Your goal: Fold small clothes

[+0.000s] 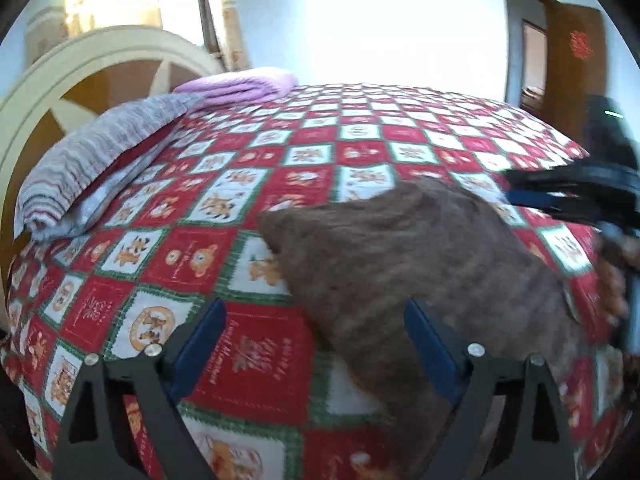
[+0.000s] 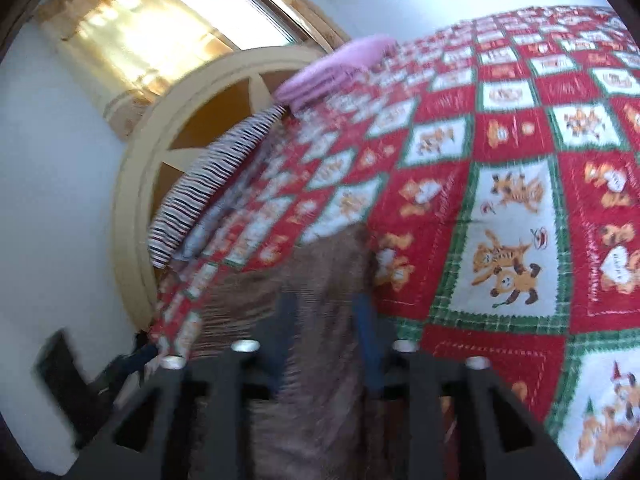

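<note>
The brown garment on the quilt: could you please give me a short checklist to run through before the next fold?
1. Left gripper open, nothing between its pads: ok.
2. Right gripper free of the brown garment: cannot tell; cloth lies between its blurred fingers.
3. Garment lying flat on the quilt: not ok; it looks humped.
4. Garment clear of the striped pillow: ok.
5. Fold edges aligned: cannot tell.

Fuzzy brown garment [image 1: 420, 264], printed cloth bedspread [image 1: 248, 184]
</note>
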Action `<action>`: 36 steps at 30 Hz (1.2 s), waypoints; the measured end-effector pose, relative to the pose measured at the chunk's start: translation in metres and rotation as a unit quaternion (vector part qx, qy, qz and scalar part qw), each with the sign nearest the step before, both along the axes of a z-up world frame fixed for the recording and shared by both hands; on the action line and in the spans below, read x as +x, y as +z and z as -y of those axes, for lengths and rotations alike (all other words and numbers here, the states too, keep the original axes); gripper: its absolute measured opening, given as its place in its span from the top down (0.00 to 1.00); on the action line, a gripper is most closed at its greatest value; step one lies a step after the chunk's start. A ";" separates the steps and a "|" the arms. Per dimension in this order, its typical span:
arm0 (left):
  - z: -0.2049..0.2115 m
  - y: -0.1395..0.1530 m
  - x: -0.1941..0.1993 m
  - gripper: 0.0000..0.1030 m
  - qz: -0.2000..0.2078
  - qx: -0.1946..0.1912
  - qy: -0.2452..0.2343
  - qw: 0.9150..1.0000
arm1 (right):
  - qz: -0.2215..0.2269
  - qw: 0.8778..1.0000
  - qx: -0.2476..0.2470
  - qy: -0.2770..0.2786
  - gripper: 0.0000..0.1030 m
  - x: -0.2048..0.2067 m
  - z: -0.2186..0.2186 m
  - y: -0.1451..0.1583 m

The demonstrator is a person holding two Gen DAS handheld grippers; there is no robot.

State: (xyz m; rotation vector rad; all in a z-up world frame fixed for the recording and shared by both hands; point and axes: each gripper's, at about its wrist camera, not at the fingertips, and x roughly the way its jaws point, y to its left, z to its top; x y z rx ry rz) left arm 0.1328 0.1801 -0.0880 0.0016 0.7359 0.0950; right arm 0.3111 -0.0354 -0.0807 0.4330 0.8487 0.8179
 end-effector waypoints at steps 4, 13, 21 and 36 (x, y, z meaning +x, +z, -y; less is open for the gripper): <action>-0.014 -0.022 0.013 0.09 -0.029 -0.031 0.017 0.999 | 0.003 0.999 -0.002 0.035 0.43 -0.029 -0.006 0.007; -0.029 -0.043 0.024 0.00 -0.059 -0.076 0.029 0.995 | -0.019 0.996 -0.065 0.049 0.43 -0.053 -0.028 -0.036; -0.022 -0.016 0.000 0.00 -0.048 -0.074 0.033 0.996 | 0.032 0.995 -0.098 -0.015 0.43 -0.092 -0.015 0.009; -0.002 0.052 -0.034 0.00 0.055 -0.043 0.005 0.998 | 0.084 0.988 -0.086 -0.096 0.42 -0.125 0.015 0.066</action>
